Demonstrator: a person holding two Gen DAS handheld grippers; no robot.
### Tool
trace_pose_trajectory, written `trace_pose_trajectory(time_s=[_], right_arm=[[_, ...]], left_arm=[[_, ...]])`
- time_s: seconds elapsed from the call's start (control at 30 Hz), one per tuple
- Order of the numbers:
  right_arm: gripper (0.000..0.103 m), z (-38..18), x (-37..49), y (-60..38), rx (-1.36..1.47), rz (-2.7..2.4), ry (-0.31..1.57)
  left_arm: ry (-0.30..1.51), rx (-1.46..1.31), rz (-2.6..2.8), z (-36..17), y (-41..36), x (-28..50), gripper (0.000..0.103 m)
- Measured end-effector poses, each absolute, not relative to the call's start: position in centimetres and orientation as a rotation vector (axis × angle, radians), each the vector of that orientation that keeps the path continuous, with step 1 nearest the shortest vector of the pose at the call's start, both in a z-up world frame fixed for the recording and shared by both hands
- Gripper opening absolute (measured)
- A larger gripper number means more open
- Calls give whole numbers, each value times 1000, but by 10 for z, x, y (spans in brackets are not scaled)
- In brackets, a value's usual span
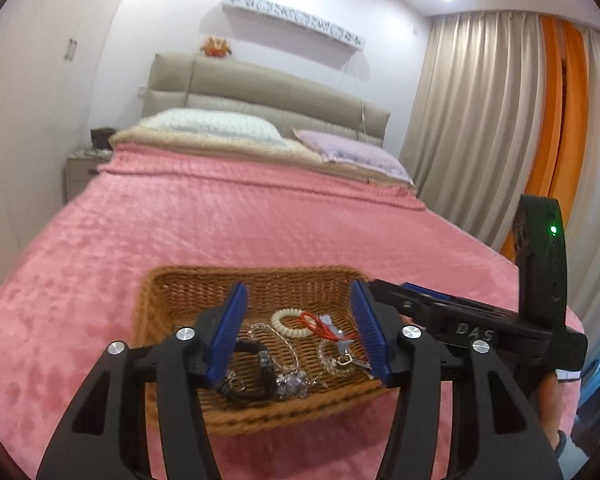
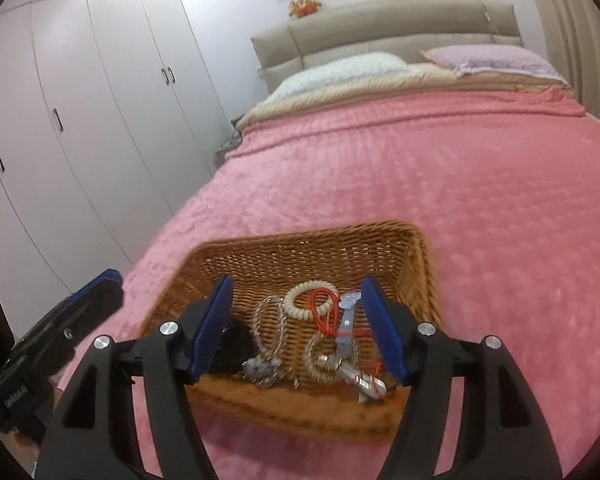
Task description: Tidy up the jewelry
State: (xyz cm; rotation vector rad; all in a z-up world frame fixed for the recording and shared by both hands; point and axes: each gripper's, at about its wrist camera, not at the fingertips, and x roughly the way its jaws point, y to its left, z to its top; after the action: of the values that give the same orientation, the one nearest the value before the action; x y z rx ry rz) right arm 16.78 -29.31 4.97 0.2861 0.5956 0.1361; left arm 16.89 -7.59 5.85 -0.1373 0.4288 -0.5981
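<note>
- The left gripper [image 1: 302, 330] is seen with its blue pads spread apart, nothing pinched between them, hung just over the near part of the basket.
- Same deal with the right gripper [image 2: 300, 330]: jaws spread, nothing gripped, poised over the same basket from the other side.
- Framed between the jaws, the jewelry is all found piled in the wicker basket [image 1: 188, 292]: a cream spiral bracelet [image 1: 290, 322] toward the middle, a red cord [image 1: 320, 326] lying right against it, and a light blue strap [image 2: 346, 326] just beside that.
- Nearer the front rim, a couple of silver chains [image 2: 270, 322] are tangled with a sparkly charm cluster [image 1: 294, 382], and a gold-toned clasp [image 1: 342, 362] is seen next to them.
- A black band [image 1: 256, 368] is tucked in the basket's near-left part, partly hidden by a left pad.
- The basket is set on a pink blanket [image 1: 260, 220] covering the bed.
- Further back, a white pillow [image 1: 212, 126] and a lilac pillow [image 1: 356, 152] are laid against a beige headboard [image 1: 260, 88].
- White wardrobe doors [image 2: 80, 100] are visible off to one side, curtains [image 1: 480, 120] on the other.
</note>
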Motion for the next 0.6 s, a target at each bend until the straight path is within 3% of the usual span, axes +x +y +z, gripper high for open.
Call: trace_pose_trajectory(time_s=[0.1,0.17,0.27,0.4,0.6], right_arm=[[63,64,134,-288,246,105,547],[63,70,109,-284,218,84,515],[63,72,74,-277,195,87,447],[72,62,41,-263,157,28,412],[73,46,12,-247,90,-44,373]], left_arm=[[368,-128,-553,72,-63,137,63],[336,-114,-500,78,-56,118,76],[279,-77,-388,82,-46,84,88],[217,-33,-270,73,-39,44,92],[147,-39,-118,55,-27,2,94]])
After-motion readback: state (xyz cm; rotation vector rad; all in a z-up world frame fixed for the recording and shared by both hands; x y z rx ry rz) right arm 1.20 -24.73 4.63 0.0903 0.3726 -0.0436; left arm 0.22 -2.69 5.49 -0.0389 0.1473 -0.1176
